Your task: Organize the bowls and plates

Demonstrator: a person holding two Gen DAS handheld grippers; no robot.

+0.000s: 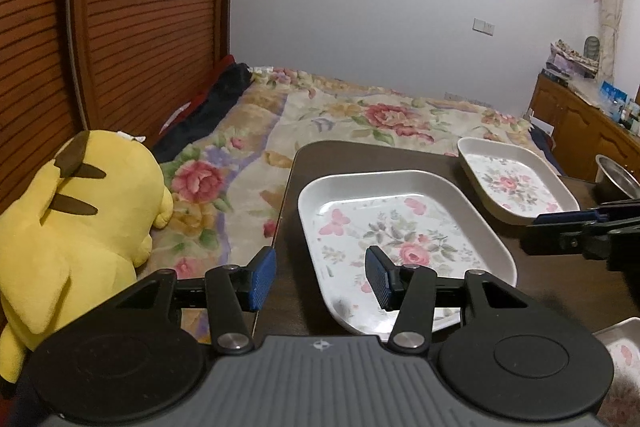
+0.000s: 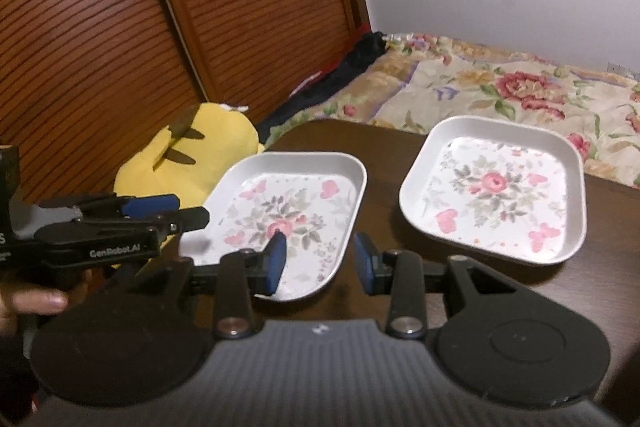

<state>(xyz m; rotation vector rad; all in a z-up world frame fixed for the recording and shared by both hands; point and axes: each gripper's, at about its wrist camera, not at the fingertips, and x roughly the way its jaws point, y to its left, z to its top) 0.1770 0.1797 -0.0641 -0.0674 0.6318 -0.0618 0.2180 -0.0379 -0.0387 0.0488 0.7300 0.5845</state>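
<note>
Both grippers, left gripper (image 1: 322,277) and right gripper (image 2: 320,259), stand parted, empty; you should pinch the near plate (image 2: 296,203) by its raised rim: rigid, probably light, slick.

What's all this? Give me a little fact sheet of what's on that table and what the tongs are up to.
Table: dark wood, beside a bed
Near dish: flowered rectangular plate
Far dish: flowered square plate
Also: metal bowl at table's right edge
Left tongs: open, empty, over near plate's left rim
Right tongs: open, empty, over its right rim
Nearby: yellow plush toy
</note>
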